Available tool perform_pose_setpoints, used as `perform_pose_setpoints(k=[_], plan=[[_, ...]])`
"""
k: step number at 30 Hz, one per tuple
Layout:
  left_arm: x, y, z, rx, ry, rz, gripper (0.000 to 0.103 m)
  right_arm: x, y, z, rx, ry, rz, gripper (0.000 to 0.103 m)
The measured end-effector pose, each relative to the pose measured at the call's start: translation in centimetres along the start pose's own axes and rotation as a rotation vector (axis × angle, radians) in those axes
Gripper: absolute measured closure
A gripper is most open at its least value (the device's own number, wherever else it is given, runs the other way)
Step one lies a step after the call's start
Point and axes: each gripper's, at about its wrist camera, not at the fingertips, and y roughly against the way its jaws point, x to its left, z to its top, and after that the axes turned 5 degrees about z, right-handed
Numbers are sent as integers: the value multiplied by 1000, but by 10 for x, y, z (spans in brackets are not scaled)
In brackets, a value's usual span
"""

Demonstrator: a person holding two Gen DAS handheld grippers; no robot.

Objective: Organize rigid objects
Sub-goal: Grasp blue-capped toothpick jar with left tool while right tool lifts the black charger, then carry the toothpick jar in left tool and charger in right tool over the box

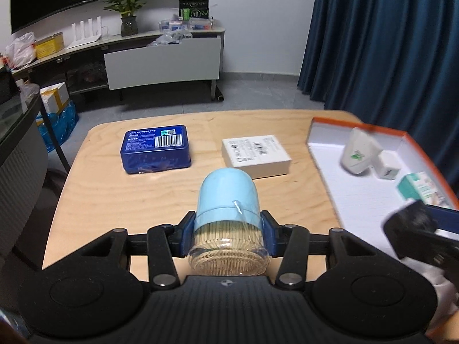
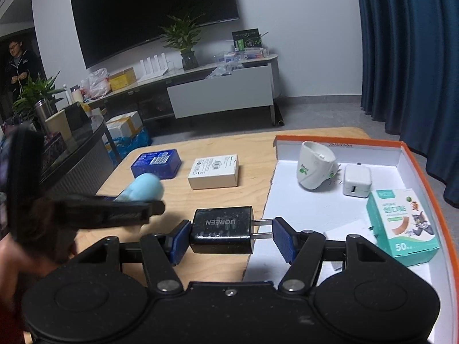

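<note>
The left hand-held gripper (image 1: 228, 236) clamps a blue-capped toothpick jar (image 1: 228, 220) above the surface (image 1: 114, 195), near a blue tin (image 1: 156, 149).

The right gripper (image 1: 421, 238) shows only as a dark blur at the left wrist view's edge. The left gripper (image 2: 94, 215) blurs likewise, half-hiding the toothpick jar (image 2: 145, 189).

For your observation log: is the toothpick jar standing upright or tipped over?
Tipped: the toothpick jar lies horizontal in the left hand-held gripper, clear base toward the camera, blue cap pointing away.
</note>
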Motion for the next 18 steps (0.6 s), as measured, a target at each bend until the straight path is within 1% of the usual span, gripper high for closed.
perform_pose_setpoints(k=[8,18], plan=[[-16,35,-5,-37,15,-10,55,-15,16,3,-31,-30,-19,28],[-33,51,-3,-70,5,-43,55,-26,36,5,-73,-43,-40,28]])
